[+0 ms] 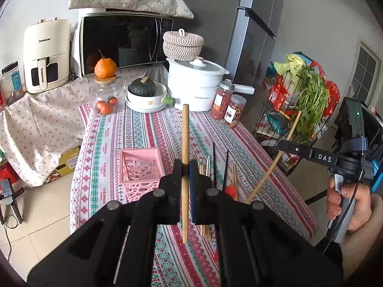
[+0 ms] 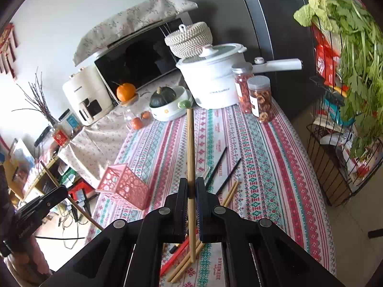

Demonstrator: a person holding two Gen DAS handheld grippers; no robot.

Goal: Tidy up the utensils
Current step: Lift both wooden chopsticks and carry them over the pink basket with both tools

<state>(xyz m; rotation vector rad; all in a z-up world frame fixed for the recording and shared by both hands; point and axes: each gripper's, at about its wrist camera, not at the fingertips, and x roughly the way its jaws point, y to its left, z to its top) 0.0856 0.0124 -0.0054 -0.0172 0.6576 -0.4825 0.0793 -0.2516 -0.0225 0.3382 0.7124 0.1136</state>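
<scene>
My left gripper is shut on a wooden chopstick that stands nearly upright above the patterned table. My right gripper is shut on another wooden chopstick, also upright; it shows in the left wrist view slanted at the right. A pink openwork basket stands on the table left of both grippers, also in the right wrist view. Two black chopsticks, wooden chopsticks and red ones lie loose on the cloth below the grippers.
At the table's far end stand a white pot, two snack jars, a bowl with a squash and a glass jar. A wire rack of greens stands off the right edge. Microwave and air fryer sit behind.
</scene>
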